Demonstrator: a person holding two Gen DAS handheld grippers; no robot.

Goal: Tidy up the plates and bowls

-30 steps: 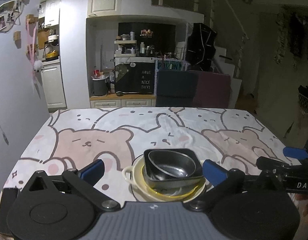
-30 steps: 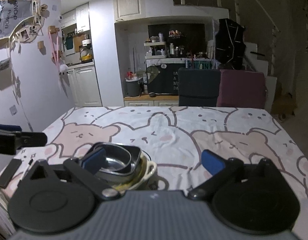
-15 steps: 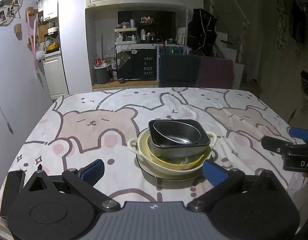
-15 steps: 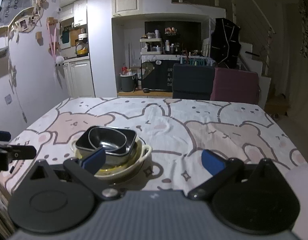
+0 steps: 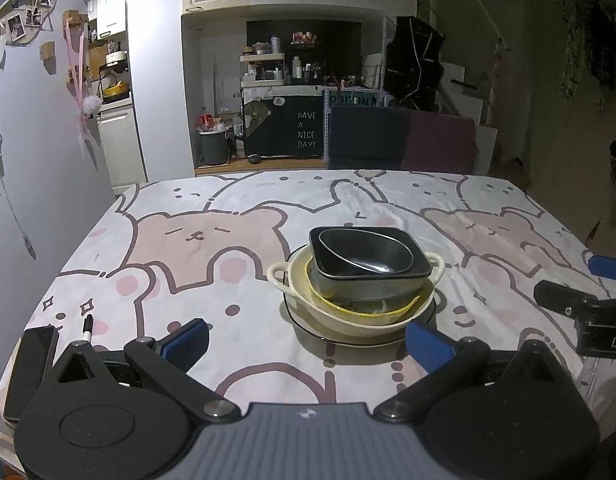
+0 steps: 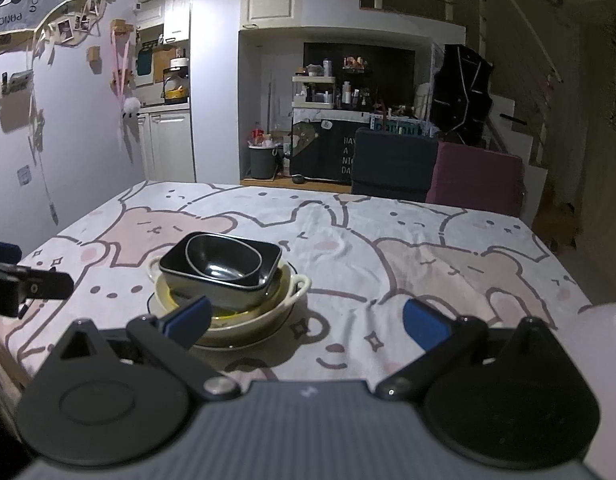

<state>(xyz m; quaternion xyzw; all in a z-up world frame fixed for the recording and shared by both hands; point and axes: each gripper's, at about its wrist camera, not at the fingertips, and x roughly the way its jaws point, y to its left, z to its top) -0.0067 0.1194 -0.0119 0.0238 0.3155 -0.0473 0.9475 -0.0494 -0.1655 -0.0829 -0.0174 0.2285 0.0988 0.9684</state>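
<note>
One stack of dishes stands on the table. A dark plate [image 5: 429,317] lies at the bottom, with a cream two-handled bowl [image 5: 355,312] on it. In that sits a black square bowl [image 5: 371,276], and a small dark oval bowl [image 5: 363,250] rests tilted inside it. The same stack shows in the right wrist view, with the black square bowl [image 6: 218,276] on the cream bowl [image 6: 244,320]. My left gripper [image 5: 308,344] hangs open just in front of the stack, holding nothing. Right of the stack and back from it, my right gripper [image 6: 306,320] is open and empty.
A bear-print cloth [image 5: 204,240] covers the table. A black phone [image 5: 30,368] and a pen [image 5: 87,324] lie at the near left corner. Two chairs [image 5: 401,140] stand behind the far edge. The right gripper's fingers [image 5: 587,304] show at the right of the left wrist view.
Both grippers have drawn back and risen from the stack, which stays in place. The stack now sits fully in front of the open fingers instead of between them.
</note>
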